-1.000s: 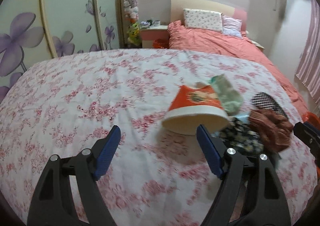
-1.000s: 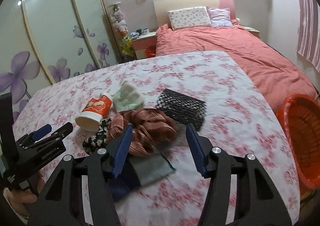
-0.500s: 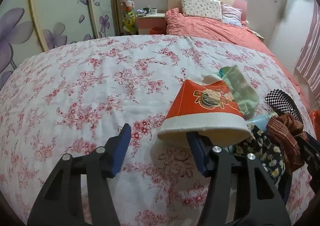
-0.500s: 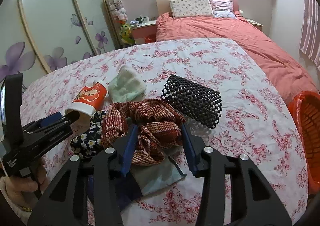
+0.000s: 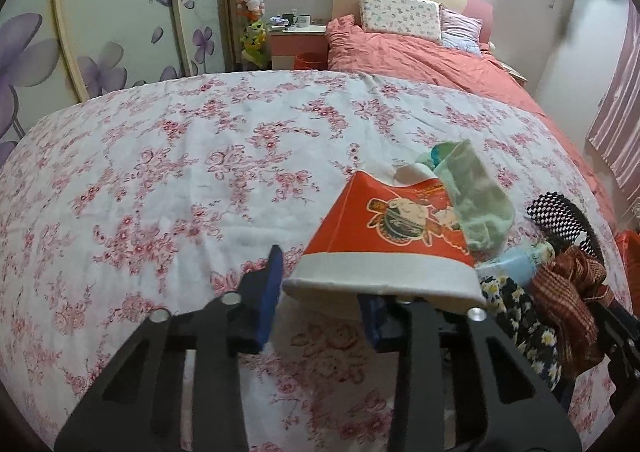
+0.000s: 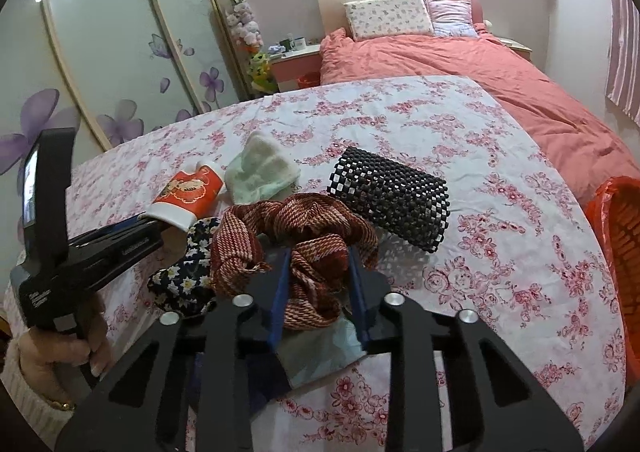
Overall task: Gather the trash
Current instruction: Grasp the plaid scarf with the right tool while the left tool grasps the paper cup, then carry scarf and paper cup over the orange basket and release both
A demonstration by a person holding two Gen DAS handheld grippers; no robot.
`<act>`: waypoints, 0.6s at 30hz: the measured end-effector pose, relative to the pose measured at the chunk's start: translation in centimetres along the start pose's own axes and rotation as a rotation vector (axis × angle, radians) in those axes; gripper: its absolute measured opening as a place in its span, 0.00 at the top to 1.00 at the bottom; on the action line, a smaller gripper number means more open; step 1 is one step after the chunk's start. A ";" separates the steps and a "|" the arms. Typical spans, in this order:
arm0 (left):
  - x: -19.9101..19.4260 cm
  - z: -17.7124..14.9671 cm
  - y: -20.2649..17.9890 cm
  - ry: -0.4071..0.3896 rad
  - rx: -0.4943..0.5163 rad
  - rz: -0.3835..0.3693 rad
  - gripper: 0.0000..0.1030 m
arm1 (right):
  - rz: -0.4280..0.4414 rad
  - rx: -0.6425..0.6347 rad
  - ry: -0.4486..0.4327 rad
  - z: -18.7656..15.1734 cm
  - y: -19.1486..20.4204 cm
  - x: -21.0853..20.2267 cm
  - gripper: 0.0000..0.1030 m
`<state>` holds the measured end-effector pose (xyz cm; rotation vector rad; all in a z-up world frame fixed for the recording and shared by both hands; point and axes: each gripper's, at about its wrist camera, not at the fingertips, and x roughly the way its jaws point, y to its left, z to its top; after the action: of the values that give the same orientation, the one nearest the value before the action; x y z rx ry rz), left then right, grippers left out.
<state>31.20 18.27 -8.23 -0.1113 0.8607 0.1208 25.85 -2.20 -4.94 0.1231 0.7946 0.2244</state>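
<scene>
An orange paper cup (image 5: pixel 384 224) lies on its side on the floral bedspread (image 5: pixel 160 172), white rim towards me. My left gripper (image 5: pixel 320 284) is closing at that rim. Its left finger is just outside the cup wall and its right finger is hidden under the rim; I see no firm press. From the right wrist view the cup (image 6: pixel 188 192) lies at the left gripper's (image 6: pixel 158 222) tips. My right gripper (image 6: pixel 318 252) is closing on a red-brown woven cloth (image 6: pixel 304 228), both pads against it.
In the pile with the cup are a mint green cloth (image 6: pixel 260 172), a dark daisy-print cloth (image 6: pixel 184 276), a black beaded mat (image 6: pixel 388 196) and a grey-green cloth (image 6: pixel 320 356). An orange basket (image 6: pixel 620 252) stands off the right edge. A pink bed (image 6: pixel 460 68) lies behind.
The left gripper came forward and down to the cup's rim while its jaws narrowed. The right gripper stayed put and its jaws narrowed onto the red-brown cloth.
</scene>
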 end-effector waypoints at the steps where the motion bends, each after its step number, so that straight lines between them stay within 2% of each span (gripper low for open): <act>1: 0.0 0.0 -0.1 -0.002 0.000 0.000 0.73 | 0.002 0.001 -0.003 0.0 0.0 -0.1 0.77; 5: 0.1 0.2 -0.1 -0.006 -0.001 -0.017 0.86 | 0.019 0.011 -0.020 -0.1 -0.3 -0.7 0.81; 18: -1.9 0.4 0.2 -0.071 0.017 -0.001 0.96 | 0.030 0.020 -0.109 0.7 -0.9 -3.9 0.81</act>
<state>30.26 18.40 -6.50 -0.0916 0.7906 0.1157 23.83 -4.05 -1.95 0.1643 0.6871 0.2362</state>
